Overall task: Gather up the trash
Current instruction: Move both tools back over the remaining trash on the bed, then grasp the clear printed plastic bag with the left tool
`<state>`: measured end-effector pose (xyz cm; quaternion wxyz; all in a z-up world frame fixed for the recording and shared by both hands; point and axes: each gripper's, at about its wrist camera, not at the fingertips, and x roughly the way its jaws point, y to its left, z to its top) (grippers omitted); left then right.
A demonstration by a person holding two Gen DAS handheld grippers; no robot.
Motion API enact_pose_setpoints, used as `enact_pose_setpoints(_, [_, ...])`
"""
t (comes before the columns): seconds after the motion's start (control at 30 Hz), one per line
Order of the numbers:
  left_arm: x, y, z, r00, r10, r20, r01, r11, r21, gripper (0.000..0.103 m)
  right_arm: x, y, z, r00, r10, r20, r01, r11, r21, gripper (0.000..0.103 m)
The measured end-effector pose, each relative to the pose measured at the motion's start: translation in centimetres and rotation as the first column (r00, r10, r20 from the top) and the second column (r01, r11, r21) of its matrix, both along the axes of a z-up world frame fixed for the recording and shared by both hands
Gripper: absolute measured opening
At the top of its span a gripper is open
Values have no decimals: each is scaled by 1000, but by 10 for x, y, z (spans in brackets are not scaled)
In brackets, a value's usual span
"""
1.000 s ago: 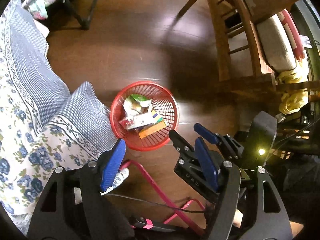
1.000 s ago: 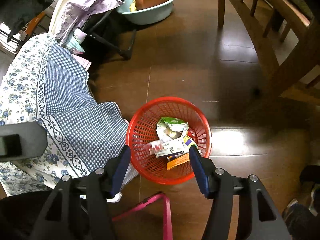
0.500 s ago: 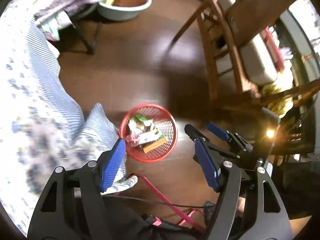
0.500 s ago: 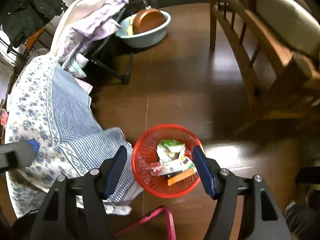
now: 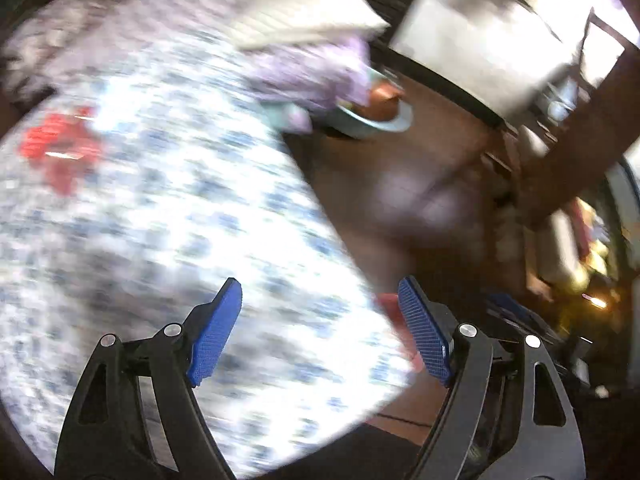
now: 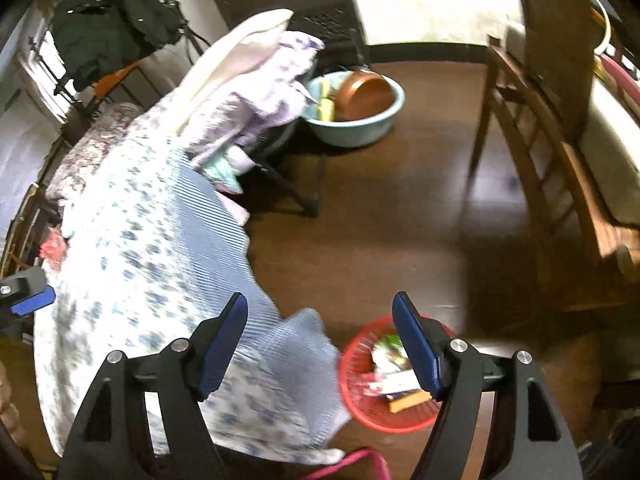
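A red mesh basket [image 6: 360, 396] stands on the dark wood floor at the lower right of the right wrist view, holding wrappers and small boxes [image 6: 394, 380]. My right gripper [image 6: 320, 310] is open and empty, above the basket and the table edge. My left gripper [image 5: 320, 294] is open and empty over the floral tablecloth [image 5: 160, 220]; its view is heavily blurred. A red blurred item [image 5: 60, 148] lies on the cloth at far left; it shows as a pinkish item [image 6: 54, 248] in the right wrist view. A sliver of the basket [image 5: 390, 308] shows by the right finger.
The cloth-covered table [image 6: 160, 260] fills the left. A pale blue basin with a brown pan [image 6: 360, 108] sits on the floor behind. Folded laundry [image 6: 248, 92] hangs on a rack. A wooden chair [image 6: 540, 168] stands at right. Pink tubing [image 6: 352, 464] lies near the bottom.
Both grippers have risen and swung left, away from the basket. The left view now looks over the tablecloth and is blurred. The basket has dropped to the lower right of the right view.
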<state>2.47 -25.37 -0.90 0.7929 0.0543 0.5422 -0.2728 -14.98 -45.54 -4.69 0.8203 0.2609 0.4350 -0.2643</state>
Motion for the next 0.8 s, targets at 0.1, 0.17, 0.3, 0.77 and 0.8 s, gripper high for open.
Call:
enact_pose_setpoints(0.1, [25,30,-1,996,76,50,-78,996,39,78,18,16,4,999,34,21,-34,999,15,74])
enact_pose_setpoints(0.17, [41,48,-2,991,121,59,-124,991,55,78,30,27,5,998,64,22,-65,998,14,75])
enact_pose_setpoints(0.3, [75,89,-2,971,230,57,-232,973,20,78,50,43,5,994,110,22,-110,994,19,81])
enact_pose_setpoints(0.77, [162,119,-31,933,357,36,-359,933,38,78,78,48,-7,989,150,10,-151,986,66,81])
enact_pose_setpoints(0.8, [163,119,-35,933,358,42,-359,932,39,79,79,47,-7,989,150,10,-151,986,69,81])
